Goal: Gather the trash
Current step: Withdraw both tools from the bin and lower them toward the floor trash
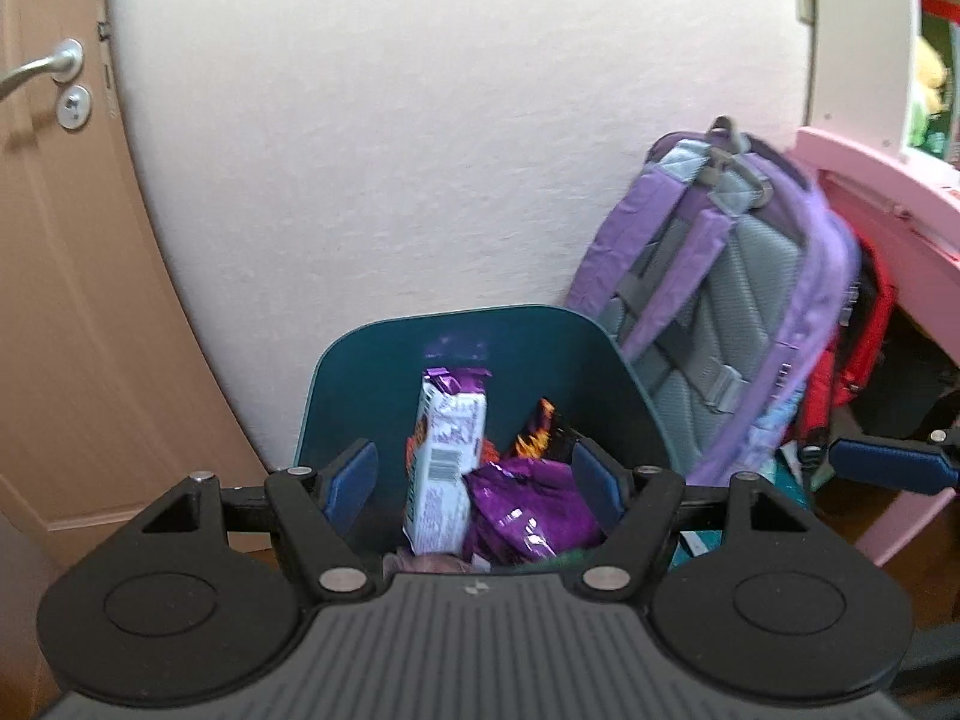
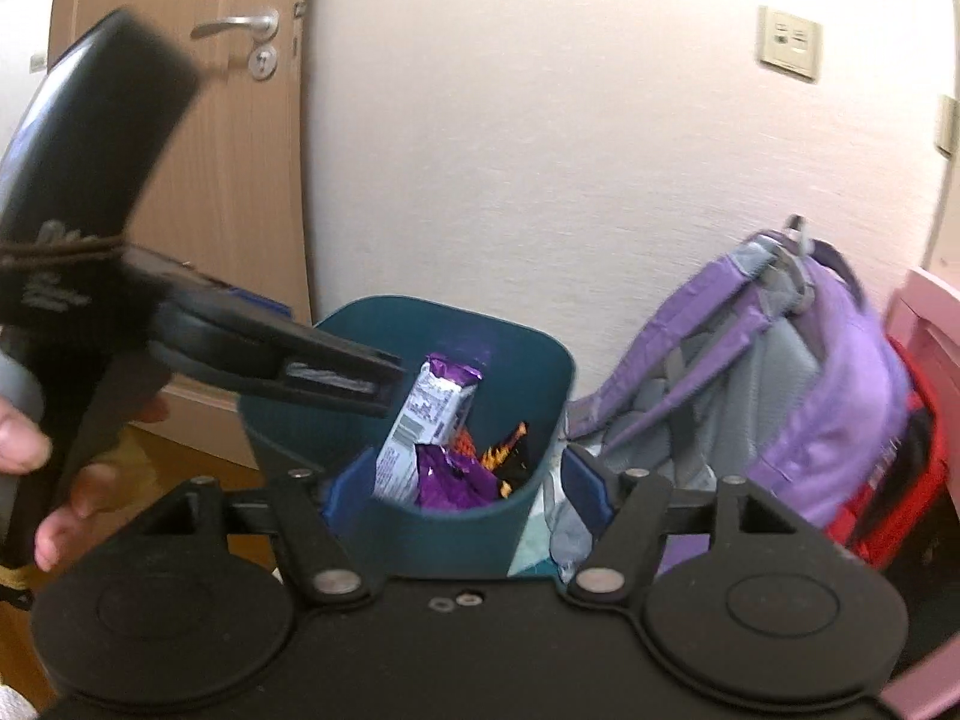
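Low in the centre of both frames: dark teal bin (image 1: 480,354), nearly full, against the pale wall. Inside, white-and-purple carton (image 1: 444,456) standing on end, leaning toward the far wall, crumpled purple wrapper (image 1: 528,510) just beside it, orange-and-black packet (image 1: 540,432) behind. Left hand-held gripper (image 1: 474,480) wide apart, empty, framing the trash from above. Right hand-held gripper (image 2: 465,489) also wide, nothing between the pads, straddling the near rim. Risks from here: carton tall and loosely propped, likely to tip out if the bin gets nudged; purple backpack (image 1: 720,312) leaning close at right, straps easy to snag.
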{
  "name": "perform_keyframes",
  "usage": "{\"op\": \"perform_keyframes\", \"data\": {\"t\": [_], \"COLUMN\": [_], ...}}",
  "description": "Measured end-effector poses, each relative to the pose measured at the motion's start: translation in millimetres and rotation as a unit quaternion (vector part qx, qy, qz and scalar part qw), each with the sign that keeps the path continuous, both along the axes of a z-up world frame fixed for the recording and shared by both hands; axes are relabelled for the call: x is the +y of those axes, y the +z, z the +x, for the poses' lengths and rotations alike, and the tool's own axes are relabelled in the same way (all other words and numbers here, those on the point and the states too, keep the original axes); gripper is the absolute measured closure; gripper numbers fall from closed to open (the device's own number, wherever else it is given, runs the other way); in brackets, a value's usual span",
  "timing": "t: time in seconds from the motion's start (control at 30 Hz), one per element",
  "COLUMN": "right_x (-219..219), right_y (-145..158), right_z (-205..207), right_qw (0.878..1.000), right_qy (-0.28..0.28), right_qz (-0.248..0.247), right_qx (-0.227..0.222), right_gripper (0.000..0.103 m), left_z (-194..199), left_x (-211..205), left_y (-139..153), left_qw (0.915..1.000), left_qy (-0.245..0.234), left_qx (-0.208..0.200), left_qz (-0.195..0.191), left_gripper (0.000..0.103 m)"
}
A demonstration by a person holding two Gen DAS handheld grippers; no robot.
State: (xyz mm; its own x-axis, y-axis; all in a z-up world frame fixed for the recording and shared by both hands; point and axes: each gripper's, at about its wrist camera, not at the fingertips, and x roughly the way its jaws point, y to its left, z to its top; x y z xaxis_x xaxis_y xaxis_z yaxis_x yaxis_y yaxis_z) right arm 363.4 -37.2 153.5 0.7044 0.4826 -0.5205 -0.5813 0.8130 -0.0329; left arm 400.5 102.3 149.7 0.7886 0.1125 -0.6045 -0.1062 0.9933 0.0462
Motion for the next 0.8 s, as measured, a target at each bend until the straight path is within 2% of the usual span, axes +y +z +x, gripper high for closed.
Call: {"op": "perform_keyframes", "data": {"t": [0.17, 0.3, 0.4, 0.57, 0.8], "right_x": [-35, -61, -80, -108, -145], "right_y": [3, -11, -25, -62, -139], "right_z": [-42, -63, -81, -98, -95], "right_qw": [1.0, 0.999, 0.999, 0.997, 0.991], "right_qy": [-0.016, -0.026, -0.029, -0.038, -0.071], "right_qz": [0.023, 0.025, 0.023, 0.02, 0.019], "right_qx": [0.005, 0.017, 0.027, 0.059, 0.111], "right_gripper": [0.029, 0.027, 0.02, 0.011, 0.004], "left_z": [-55, -86, -106, -128, -138], "left_x": [-18, -33, -44, -62, -87], "left_y": [6, -1, -11, -45, -115], "left_qw": [0.9997, 0.9994, 0.9989, 0.9973, 0.9935], "left_qy": [-0.02, -0.034, -0.046, -0.069, -0.097], "left_qx": [-0.011, -0.007, -0.004, 0.017, 0.051], "left_qz": [0.001, -0.004, -0.003, -0.02, -0.031], "left_gripper": [0.031, 0.023, 0.022, 0.02, 0.019]}}
